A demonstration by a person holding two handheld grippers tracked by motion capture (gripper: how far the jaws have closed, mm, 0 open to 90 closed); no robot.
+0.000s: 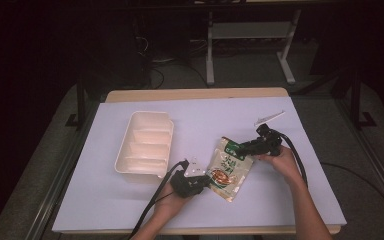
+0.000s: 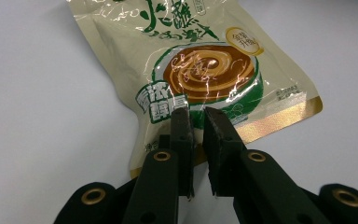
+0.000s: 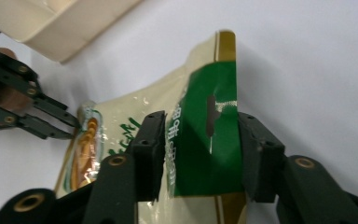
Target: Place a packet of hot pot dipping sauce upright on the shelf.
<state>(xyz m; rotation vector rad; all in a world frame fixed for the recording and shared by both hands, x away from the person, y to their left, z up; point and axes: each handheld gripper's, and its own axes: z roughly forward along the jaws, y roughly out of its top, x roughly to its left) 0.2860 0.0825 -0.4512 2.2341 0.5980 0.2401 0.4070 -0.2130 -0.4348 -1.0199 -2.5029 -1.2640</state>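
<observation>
A sauce pouch (image 1: 228, 169) lies on the pale sheet covering the table (image 1: 300, 200), right of centre and nearer the front edge, just right of a cream divided tray (image 1: 144, 145). Its long axis runs diagonally, green header toward the far right, gold-sealed bottom toward the near edge.

The left gripper (image 2: 196, 122) has its 2 jaws narrowed to a thin gap on the pouch's lower side edge; whether they truly pinch the film I cannot tell. The right gripper (image 3: 200, 135) stands wide, its jaws straddling the green header without clamping it.

The pouch looks light, soft and floppy, its glossy film probably slippery. The flat sealed margins and the header seem the safest holds; squeezing the filled middle risks bursting it.
</observation>
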